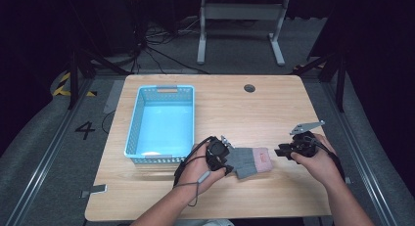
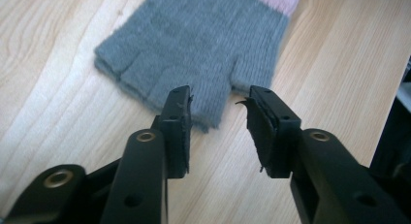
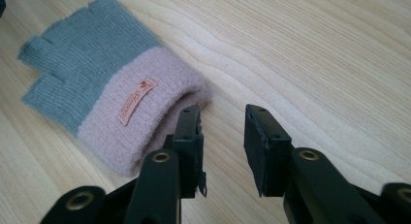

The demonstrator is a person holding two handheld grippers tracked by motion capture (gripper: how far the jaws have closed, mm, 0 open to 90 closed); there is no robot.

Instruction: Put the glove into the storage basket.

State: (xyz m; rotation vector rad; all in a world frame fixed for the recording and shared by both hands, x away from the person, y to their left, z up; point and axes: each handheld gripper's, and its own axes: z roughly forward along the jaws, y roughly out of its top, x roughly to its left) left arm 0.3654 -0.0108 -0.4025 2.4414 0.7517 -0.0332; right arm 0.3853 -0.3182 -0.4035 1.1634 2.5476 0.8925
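Lying flat, glove (image 1: 249, 162) fingertips hidden behind left gripper (image 1: 226, 163).

We see a knitted fingerless glove (image 1: 248, 161) lying flat on the wooden table, near its front edge and just right of the blue basket's near corner. Its body is grey, with short open finger stubs and a thumb stub (image 2: 212, 104) at one end; the other end is a pale pink ribbed cuff (image 3: 145, 122), whose mouth gapes slightly. A small orange label (image 3: 136, 101) with lettering too small to read is sewn slantwise on the cuff.
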